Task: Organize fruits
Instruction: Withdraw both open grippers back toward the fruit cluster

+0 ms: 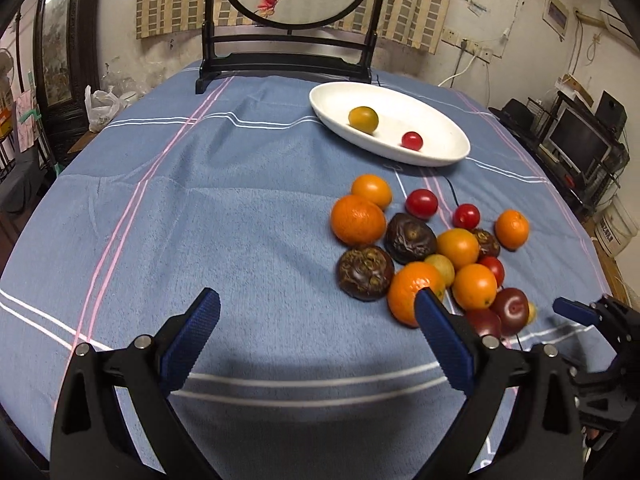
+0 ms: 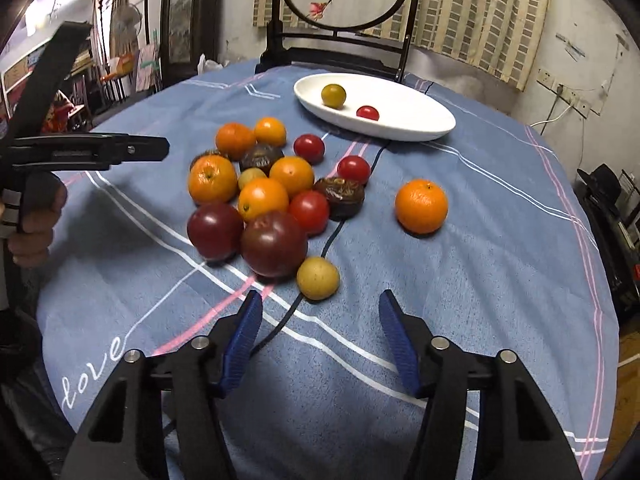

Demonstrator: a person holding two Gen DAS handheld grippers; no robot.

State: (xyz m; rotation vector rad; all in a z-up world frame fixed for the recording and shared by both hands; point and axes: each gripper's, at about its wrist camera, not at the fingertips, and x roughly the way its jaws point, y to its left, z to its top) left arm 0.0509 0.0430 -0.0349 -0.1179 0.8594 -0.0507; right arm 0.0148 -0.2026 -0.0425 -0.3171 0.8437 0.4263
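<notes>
hovering over the blue-clothed tabletop (image 2: 500, 280), your right tool (image 2: 320, 312) stands half open with nothing between its pads; your left tool (image 1: 316, 308) gapes wide and empty. just ahead sits the small yellow fruit (image 2: 318, 278), at the near edge of the fruit pile (image 2: 260, 184). it looks light, round and prone to rolling, so pinch across its middle, gently. beyond, the white dish (image 2: 420, 128) holds two pieces.

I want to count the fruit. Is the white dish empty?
No. The white dish holds two fruits: a yellow-green one and a small red one.
</notes>
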